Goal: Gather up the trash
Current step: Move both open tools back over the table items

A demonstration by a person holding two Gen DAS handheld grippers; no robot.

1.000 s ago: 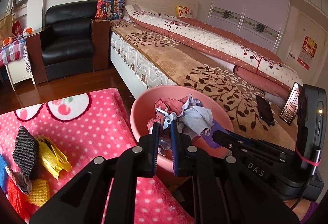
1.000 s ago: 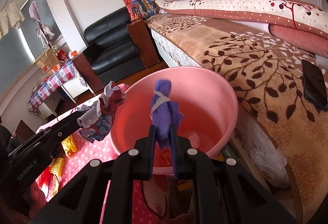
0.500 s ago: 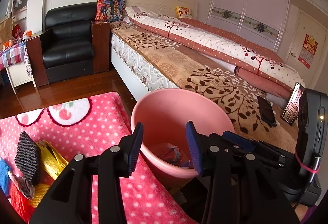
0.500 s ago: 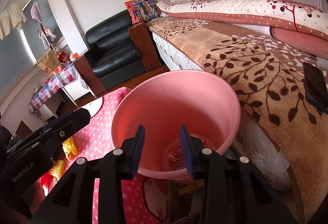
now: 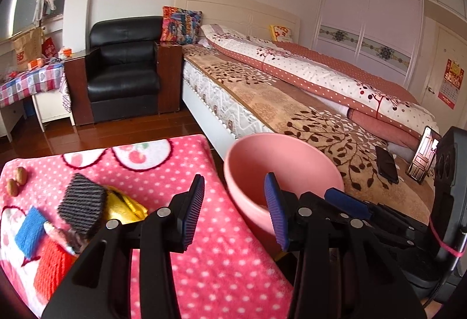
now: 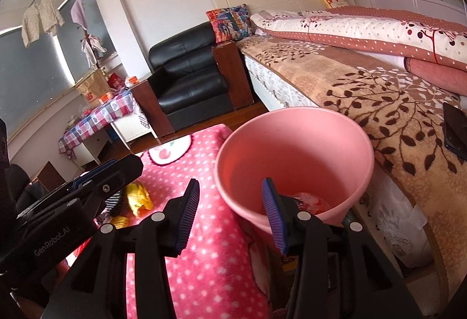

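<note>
From the left wrist view, the left gripper (image 5: 235,208) hangs with jaws spread and empty over the right edge of the bench (image 5: 181,167), beside the pink bucket (image 5: 280,155). The leftover trash, a gold wrapper (image 5: 125,206) under a grey sponge (image 5: 80,203), lies toward the bench's left edge; a careless pinch could take the sponge with it.

From the right wrist view, the right gripper (image 6: 230,212) is released too, empty, above the bucket's near rim, scraps (image 6: 312,203) showing inside. Swinging back low could clip that rim and tip the bucket.
</note>
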